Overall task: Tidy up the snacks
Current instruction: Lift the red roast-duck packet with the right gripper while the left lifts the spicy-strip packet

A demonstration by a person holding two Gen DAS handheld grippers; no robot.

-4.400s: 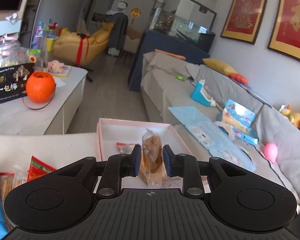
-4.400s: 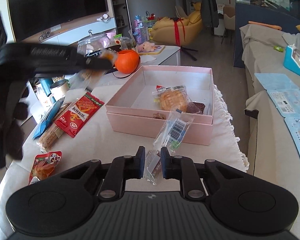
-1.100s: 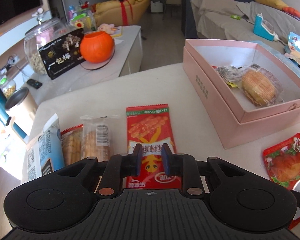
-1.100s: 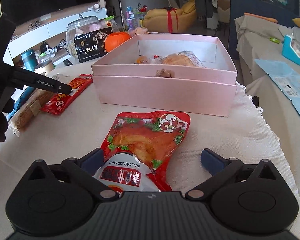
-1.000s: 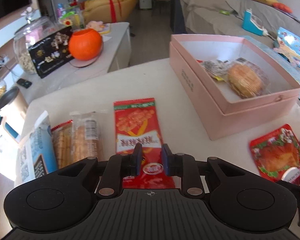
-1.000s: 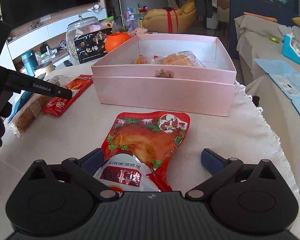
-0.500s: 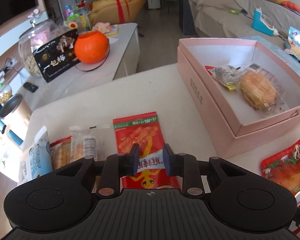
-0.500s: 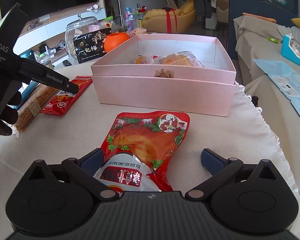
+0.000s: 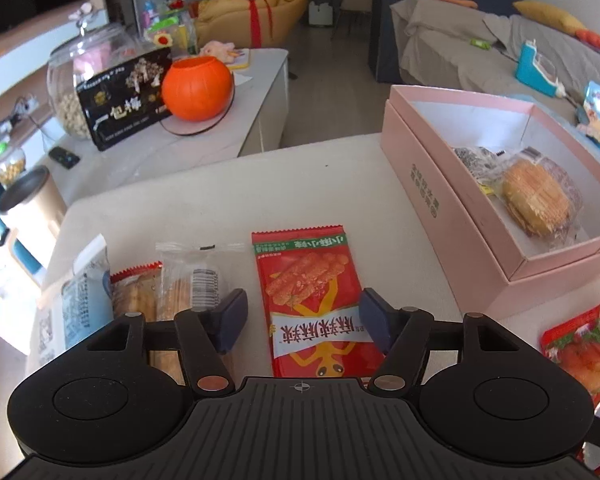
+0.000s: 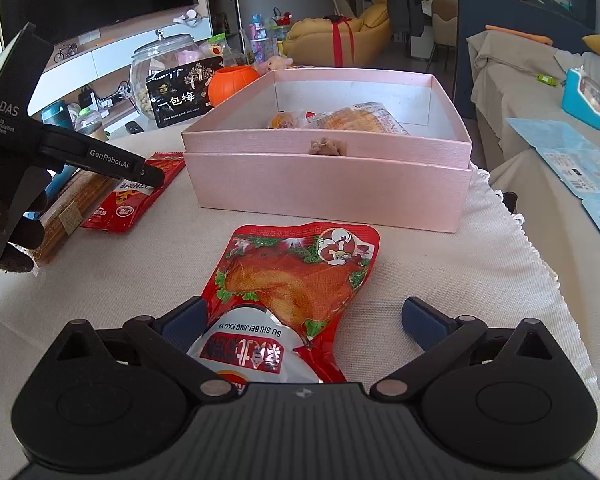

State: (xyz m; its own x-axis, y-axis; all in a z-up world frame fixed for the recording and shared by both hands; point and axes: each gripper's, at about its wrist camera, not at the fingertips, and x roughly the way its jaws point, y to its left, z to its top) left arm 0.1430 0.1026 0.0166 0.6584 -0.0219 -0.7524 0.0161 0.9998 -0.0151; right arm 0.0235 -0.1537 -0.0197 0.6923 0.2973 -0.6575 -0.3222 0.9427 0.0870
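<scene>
My left gripper [image 9: 302,322] hovers over a long red snack packet [image 9: 314,300] that lies flat on the cream tablecloth; its jaws are opening wide and the packet sits between them, untouched. My right gripper [image 10: 304,320] stands open astride a red chicken-leg pouch [image 10: 295,280], with no pad pressing on it. The pink box [image 9: 420,184] holds a wrapped round biscuit [image 9: 536,204] and a small silvery packet [image 9: 474,160]. In the right wrist view the left gripper [image 10: 147,176] reaches over the red packet [image 10: 129,200] beside the pink box [image 10: 328,184].
Wrapped biscuit sticks [image 9: 191,284], a red-edged packet [image 9: 133,288] and a blue bag [image 9: 83,308] lie left of the red packet. Beyond the table are an orange pumpkin pot [image 9: 197,88], a black box [image 9: 123,104], a glass jar [image 9: 79,76] and a grey sofa [image 9: 460,48].
The left gripper's jaws have sprung from nearly shut to wide apart, and it has shifted a little over the red packet. The right gripper and pouch have not moved.
</scene>
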